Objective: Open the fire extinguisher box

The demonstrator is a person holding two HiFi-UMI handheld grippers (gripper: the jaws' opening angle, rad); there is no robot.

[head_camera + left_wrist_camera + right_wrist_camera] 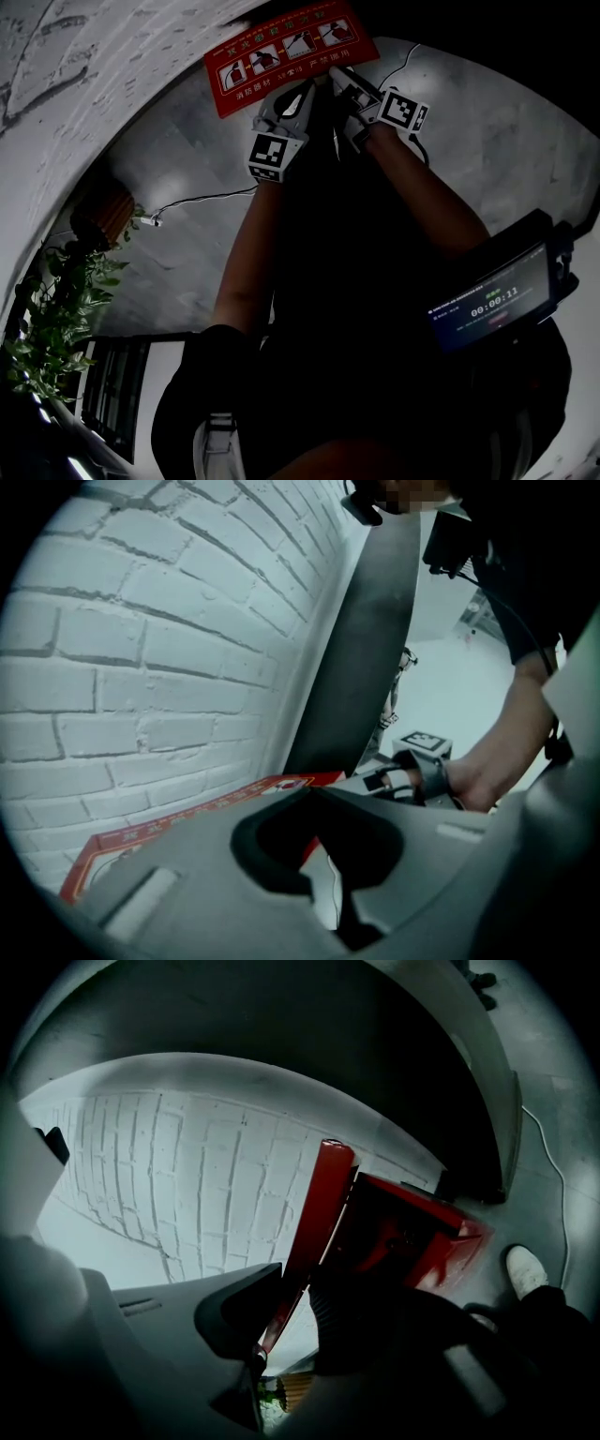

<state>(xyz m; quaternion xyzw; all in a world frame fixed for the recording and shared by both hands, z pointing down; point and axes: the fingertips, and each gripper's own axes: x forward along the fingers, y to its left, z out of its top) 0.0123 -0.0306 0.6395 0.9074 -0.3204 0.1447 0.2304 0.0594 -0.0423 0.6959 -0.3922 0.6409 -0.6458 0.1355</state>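
The red fire extinguisher box stands against the white brick wall; its lid (291, 52) carries a printed instruction label. My left gripper (306, 91) is at the lid's front edge. In the left gripper view its jaws (319, 799) stand nearly together, with a strip of the red lid (187, 822) in the narrow gap. My right gripper (339, 80) is beside it at the same edge. In the right gripper view the lid's thin red edge (323, 1194) runs between the right gripper's (286, 1307) dark pads. The lid stands slightly apart from the box body (422, 1232).
A potted plant (56, 319) and a wicker basket (103, 216) stand left on the grey floor, and a cable (202, 199) runs past them. A screen showing a timer (492, 300) hangs at my right. A dark pillar (361, 639) rises beside the box.
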